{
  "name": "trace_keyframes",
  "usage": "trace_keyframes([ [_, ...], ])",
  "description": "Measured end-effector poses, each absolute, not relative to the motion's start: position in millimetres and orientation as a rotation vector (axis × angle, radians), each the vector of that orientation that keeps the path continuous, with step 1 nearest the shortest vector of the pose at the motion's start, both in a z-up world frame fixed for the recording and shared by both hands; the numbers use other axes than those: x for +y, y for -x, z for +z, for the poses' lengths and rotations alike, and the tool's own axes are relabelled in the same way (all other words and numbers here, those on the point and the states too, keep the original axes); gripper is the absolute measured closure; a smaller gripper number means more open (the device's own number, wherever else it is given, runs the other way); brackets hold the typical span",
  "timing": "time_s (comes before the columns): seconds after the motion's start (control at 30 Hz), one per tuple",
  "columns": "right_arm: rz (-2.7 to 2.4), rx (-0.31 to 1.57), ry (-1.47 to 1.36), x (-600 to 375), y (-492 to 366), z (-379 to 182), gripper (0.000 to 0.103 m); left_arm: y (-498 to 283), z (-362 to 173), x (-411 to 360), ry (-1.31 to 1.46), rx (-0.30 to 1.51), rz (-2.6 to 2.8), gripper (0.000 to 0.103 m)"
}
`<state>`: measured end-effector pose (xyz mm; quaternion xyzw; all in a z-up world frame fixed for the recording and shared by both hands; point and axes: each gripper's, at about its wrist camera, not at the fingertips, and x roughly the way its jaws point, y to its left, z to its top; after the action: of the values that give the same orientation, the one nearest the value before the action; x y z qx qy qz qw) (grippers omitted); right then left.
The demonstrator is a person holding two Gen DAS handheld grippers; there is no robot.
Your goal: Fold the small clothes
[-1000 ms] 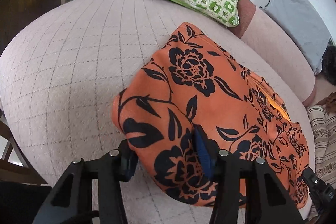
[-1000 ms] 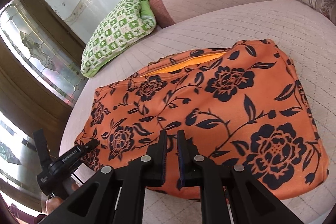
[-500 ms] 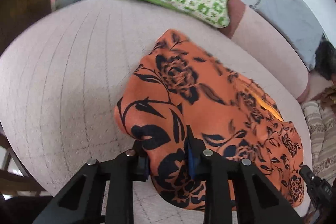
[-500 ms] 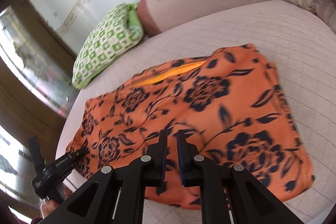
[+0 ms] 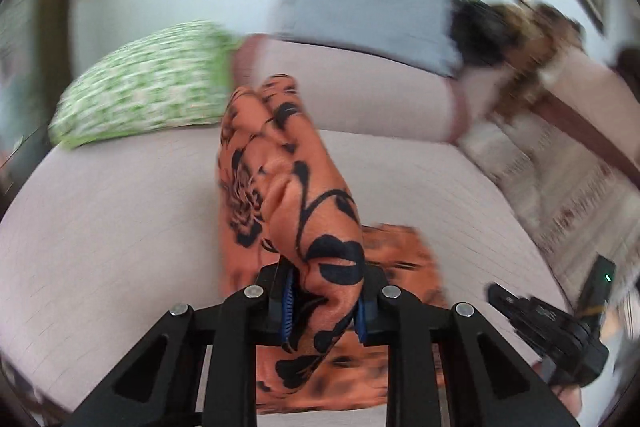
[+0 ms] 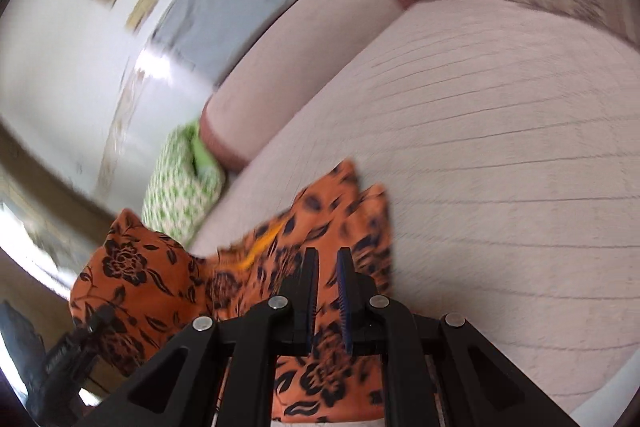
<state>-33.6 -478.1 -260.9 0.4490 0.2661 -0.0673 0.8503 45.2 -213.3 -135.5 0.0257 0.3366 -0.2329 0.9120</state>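
**Orange floral cloth held up off the bed by both grippers**

Nearest the left wrist camera, the left gripper (image 5: 325, 301) has its jaws closing on a thick bunch of the orange floral garment (image 5: 280, 187), the blue pads pressed into the fabric on both sides. From there the cloth rises in a rumpled ridge toward 12 o'clock, while the rest of it sags down to the pink quilted bed (image 5: 120, 227) at 5 o'clock. At 4 o'clock in that view the right gripper's black body shows, blurred.

In the right wrist view, the right gripper (image 6: 327, 281) has its jaws closed almost together on an edge of the same garment (image 6: 152, 279), which spreads away toward 9 o'clock and lifts there. The bed (image 6: 500, 187) lies bare toward 2 o'clock.

Farther off, a green patterned pillow (image 5: 140, 87) lies at 10 o'clock in the left view, beside a pink bolster (image 5: 380, 95) at the far end of the bed. A grey cloth (image 5: 360, 7) hangs beyond it against the pale wall. Everything far off is blurred.
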Motion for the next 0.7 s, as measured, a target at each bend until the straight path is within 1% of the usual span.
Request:
trace_keyframes([
  [0.1,-0.171,0.518,-1.038,-505.6,49.3,-266.4,0.090,-32.6,-160.6,-276.9,-0.163,0.749,-0.599,0.075],
  [0.17,-0.180,0.508,-1.075,-517.9,55.4,-268.6,0.090,-29.1,-175.5,-294.8,-0.178,0.825,-0.673,0.068],
  [0.2,-0.174,0.504,-1.094,-521.8,57.0,-270.1,0.090,-26.6,-179.0,-293.7,-0.168,0.836,-0.704,0.067],
  [0.23,-0.157,0.499,-1.125,-527.1,58.3,-272.6,0.089,-24.3,-179.3,-287.7,-0.158,0.827,-0.731,0.063],
  [0.27,-0.135,0.495,-1.149,-529.4,58.1,-274.4,0.084,-19.7,-176.8,-280.8,-0.152,0.810,-0.750,0.053],
  [0.3,-0.117,0.496,-1.162,-530.7,56.3,-275.0,0.067,-18.2,-172.3,-269.7,-0.149,0.782,-0.751,0.047],
  [0.33,-0.098,0.495,-1.173,-529.9,54.5,-274.7,0.052,-17.5,-166.6,-257.9,-0.140,0.748,-0.739,0.039],
  [0.37,-0.091,0.490,-1.176,-528.6,54.3,-273.5,0.026,-18.1,-160.5,-247.1,-0.128,0.717,-0.724,0.034],
  [0.43,-0.088,0.459,-1.150,-520.4,51.8,-266.9,0.025,-24.6,-154.6,-224.0,-0.115,0.678,-0.679,0.033],
  [0.53,-0.037,0.495,-1.082,-498.9,35.4,-259.3,0.025,-41.1,-163.6,-203.9,-0.141,0.682,-0.570,0.033],
  [0.57,-0.047,0.521,-1.052,-490.6,30.4,-258.7,0.027,-46.0,-171.5,-199.9,-0.158,0.698,-0.556,0.033],
  [0.63,-0.093,0.490,-0.975,-475.0,32.5,-250.6,0.034,-52.1,-194.5,-202.0,-0.223,0.754,-0.512,0.033],
  [0.7,-0.058,0.442,-0.863,-460.3,37.1,-235.2,0.052,-54.1,-219.1,-202.9,-0.261,0.807,-0.509,0.033],
])
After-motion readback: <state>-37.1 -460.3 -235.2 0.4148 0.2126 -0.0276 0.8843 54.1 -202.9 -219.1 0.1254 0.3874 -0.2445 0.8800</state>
